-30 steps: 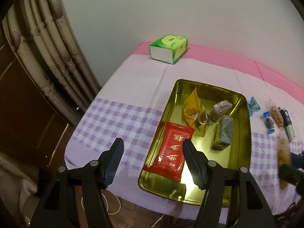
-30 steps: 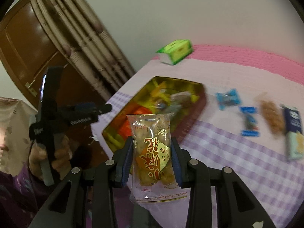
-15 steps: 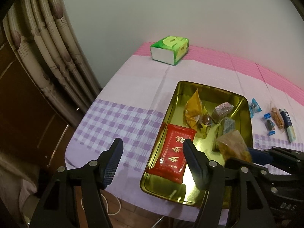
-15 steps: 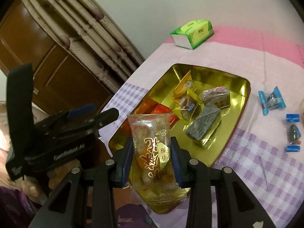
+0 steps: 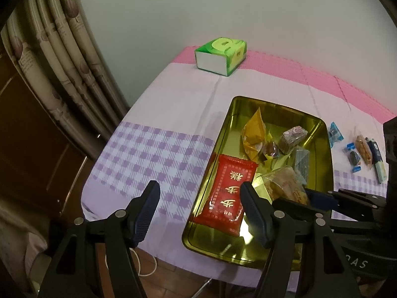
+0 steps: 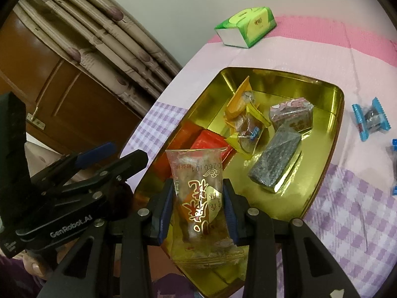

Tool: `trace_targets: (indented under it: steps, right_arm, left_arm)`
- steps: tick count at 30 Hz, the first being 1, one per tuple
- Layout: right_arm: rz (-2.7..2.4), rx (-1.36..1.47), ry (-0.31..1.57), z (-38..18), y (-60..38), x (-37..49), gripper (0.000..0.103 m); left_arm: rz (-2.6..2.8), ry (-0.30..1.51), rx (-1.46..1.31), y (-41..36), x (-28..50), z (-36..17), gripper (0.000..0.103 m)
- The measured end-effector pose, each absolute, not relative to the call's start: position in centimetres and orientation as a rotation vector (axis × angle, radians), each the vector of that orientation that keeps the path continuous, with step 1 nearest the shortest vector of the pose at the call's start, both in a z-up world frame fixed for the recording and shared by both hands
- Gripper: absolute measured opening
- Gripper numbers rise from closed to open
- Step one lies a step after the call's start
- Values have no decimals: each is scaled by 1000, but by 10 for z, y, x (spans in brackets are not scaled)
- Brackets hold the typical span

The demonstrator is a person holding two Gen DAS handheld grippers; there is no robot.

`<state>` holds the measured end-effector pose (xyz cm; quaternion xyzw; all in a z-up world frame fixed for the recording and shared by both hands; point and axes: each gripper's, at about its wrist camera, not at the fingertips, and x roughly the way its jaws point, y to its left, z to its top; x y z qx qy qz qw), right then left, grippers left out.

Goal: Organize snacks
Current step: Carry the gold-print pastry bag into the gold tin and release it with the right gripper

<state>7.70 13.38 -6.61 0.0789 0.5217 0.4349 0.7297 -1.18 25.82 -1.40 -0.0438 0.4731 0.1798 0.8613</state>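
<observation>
A gold tin tray [image 5: 224, 139] [image 6: 332, 134] sits on the cloth-covered table and holds a red packet [image 5: 229, 193] [image 6: 211, 145], an orange packet [image 5: 253, 131] [image 6: 239, 99], a yellow candy [image 6: 248, 131], a pink-wrapped block [image 6: 291, 114] and a grey block [image 6: 275, 159]. My right gripper [image 6: 198, 206] is shut on a clear snack packet with gold letters [image 6: 201, 196] [image 5: 285, 186], held over the tray's near end. My left gripper [image 5: 201, 211] stands open and empty above the tray's left front corner.
A green tissue box [image 5: 220, 55] [image 6: 245, 27] stands at the table's far edge. Blue-wrapped candies [image 6: 371, 119] [image 5: 335, 134] and other loose snacks [image 5: 364, 149] lie on the cloth right of the tray. Curtains [image 5: 62, 74] and a wooden door [image 6: 49, 94] are at the left.
My right gripper carried the clear packet leftwards and down from the loose snacks to above the tray's near end. It entered the left wrist view. The left gripper stayed put.
</observation>
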Motion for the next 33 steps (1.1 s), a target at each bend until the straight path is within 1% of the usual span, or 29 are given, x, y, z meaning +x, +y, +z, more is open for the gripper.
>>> trace_targets:
  steps: [33]
  right_arm:
    - [952, 193, 1182, -74, 140, 82, 36]
  left_arm:
    - [394, 1055, -117, 268, -8, -26, 68]
